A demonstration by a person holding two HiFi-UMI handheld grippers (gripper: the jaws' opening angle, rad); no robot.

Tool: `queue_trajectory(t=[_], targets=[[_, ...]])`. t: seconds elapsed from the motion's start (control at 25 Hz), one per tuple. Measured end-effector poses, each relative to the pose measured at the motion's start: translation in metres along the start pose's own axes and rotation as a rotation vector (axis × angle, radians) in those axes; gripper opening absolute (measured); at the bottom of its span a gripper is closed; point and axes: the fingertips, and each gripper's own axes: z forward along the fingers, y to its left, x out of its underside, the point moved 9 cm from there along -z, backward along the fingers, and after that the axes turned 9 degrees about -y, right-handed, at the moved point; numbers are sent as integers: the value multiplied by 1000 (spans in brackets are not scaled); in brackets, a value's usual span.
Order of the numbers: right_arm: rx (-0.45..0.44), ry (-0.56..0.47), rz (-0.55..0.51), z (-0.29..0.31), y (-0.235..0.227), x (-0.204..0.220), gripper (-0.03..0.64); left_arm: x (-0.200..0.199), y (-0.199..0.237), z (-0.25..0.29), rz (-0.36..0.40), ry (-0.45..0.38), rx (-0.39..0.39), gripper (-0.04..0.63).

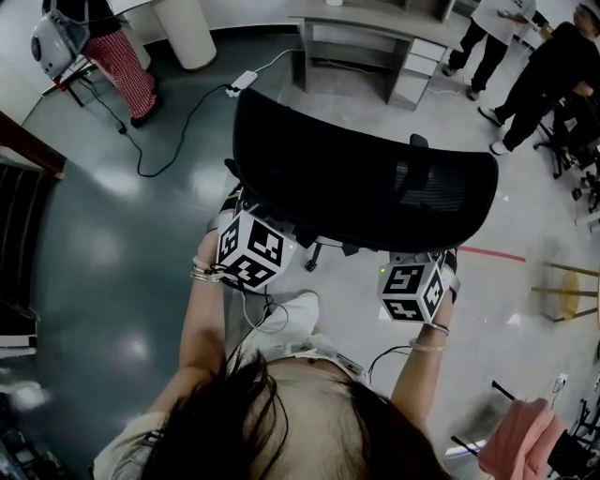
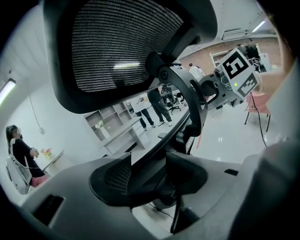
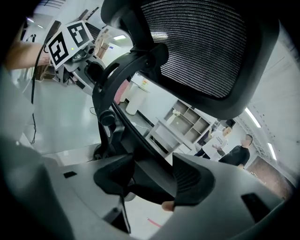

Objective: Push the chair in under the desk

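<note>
Seen from the head view, the chair (image 1: 356, 178) backrest hides its own seat and most of its base, along with the jaws of the left tongs (image 1: 248, 234) and right tongs (image 1: 417, 277). The top edge cuts off the table (image 1: 375, 23) and the person in white (image 1: 494, 33).

1. The chair (image 1: 366, 183) is standing on the floor (image 1: 112, 234), with its back toward the person.
2. The desk (image 1: 375, 23) is standing beyond the chair, well apart from it.
3. The left gripper (image 2: 147, 176) and right gripper (image 3: 150, 180) are sitting side by side at the backrest's near edge, with their fingers (image 2: 108, 182) lying on either side of its frame.
4. A power strip (image 1: 241, 82) is lying on the floor left of the desk.
</note>
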Motion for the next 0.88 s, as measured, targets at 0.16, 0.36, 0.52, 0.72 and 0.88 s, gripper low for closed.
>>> queue_trajectory(t=[0.16,0.36,0.52,0.72,0.88], targets=[[8,7,2,3,3,0,239,5,2,2,9,-13,4,219],[13,34,8,26,-17,-8,241,-5,23,25,14,-18,19,219],[20,33,10,35,-19,-9,239,-4,31,34,21,-21,26,219],[28,39,14,48,-28,-9,239,-6,40,49,30,-30,37,219],[29,40,15,59,-34,-10,239,-7,48,59,48,-35,38,219]])
